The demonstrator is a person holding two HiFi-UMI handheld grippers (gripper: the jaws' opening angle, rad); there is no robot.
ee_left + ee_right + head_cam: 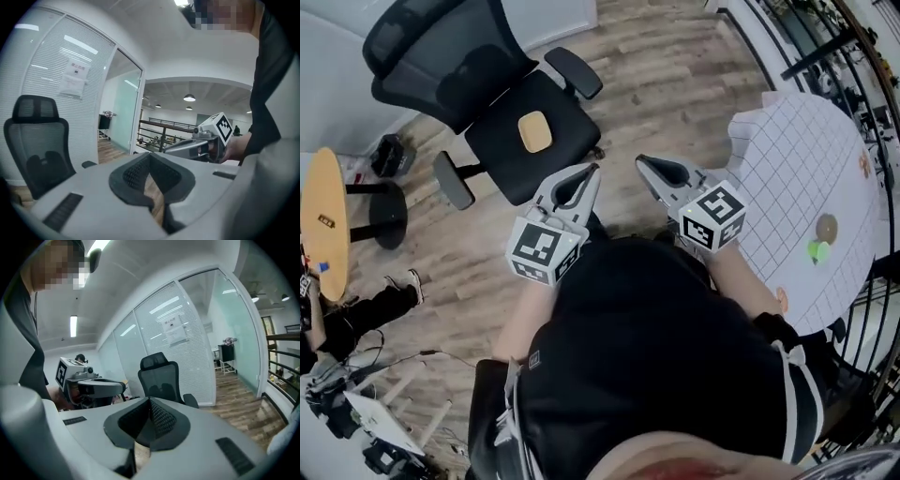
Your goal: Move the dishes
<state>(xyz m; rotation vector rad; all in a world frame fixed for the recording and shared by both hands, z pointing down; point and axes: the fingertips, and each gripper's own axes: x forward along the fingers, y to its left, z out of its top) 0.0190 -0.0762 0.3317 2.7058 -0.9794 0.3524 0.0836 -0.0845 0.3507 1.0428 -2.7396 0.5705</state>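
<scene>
Dish [534, 131] on chair [500, 161], plate [827, 227] on table [787, 169]

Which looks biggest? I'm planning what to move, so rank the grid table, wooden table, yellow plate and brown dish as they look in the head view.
1. grid table
2. wooden table
3. yellow plate
4. brown dish, only slightly smaller than the plate

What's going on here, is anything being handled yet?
A person holds a hand-held gripper in each hand. The left hand-held gripper and the right hand-held gripper are both shut on nothing, held out in front of the body. A tan dish lies on the office chair seat; a gridded table stands to the right. Nothing is grasped yet.
</scene>
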